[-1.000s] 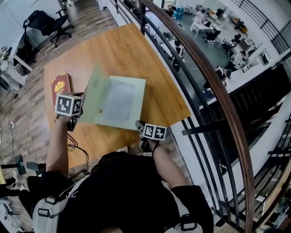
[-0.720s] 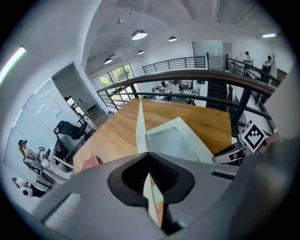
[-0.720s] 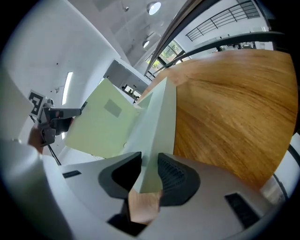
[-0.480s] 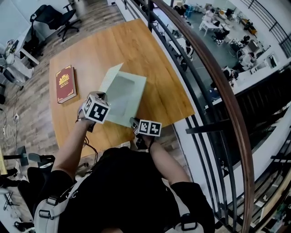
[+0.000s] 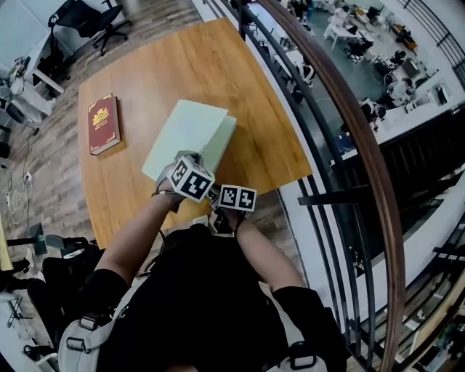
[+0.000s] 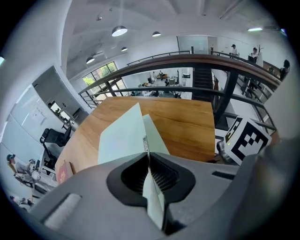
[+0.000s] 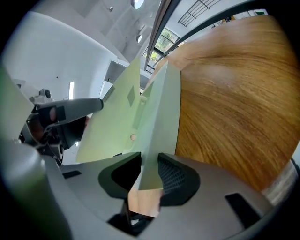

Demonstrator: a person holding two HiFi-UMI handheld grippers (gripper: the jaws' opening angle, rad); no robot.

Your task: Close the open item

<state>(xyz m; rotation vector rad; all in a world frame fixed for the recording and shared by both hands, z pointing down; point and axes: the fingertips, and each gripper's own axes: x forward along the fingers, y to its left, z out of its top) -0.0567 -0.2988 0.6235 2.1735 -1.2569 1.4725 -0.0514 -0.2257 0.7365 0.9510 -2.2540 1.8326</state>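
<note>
A pale green flat box (image 5: 187,129) lies on the wooden table (image 5: 182,65), its lid lowered almost flat onto the base. My left gripper (image 5: 176,173) is at the box's near edge with the thin lid edge (image 6: 123,136) between its jaws (image 6: 147,157), which are opening. A narrow wedge still shows between lid (image 7: 117,117) and base (image 7: 161,108). My right gripper (image 5: 218,195) sits at the box's near right corner, its jaws (image 7: 149,161) set on the base's side wall.
A dark red book (image 5: 102,123) lies at the table's left. A curved wooden handrail with black bars (image 5: 349,145) runs along the table's right edge, with a drop to a lower floor beyond. Office chairs (image 5: 94,18) stand past the far left corner.
My left gripper carried the lid from standing open at the left over to the right and down onto the box. My right gripper stayed at the near right corner.
</note>
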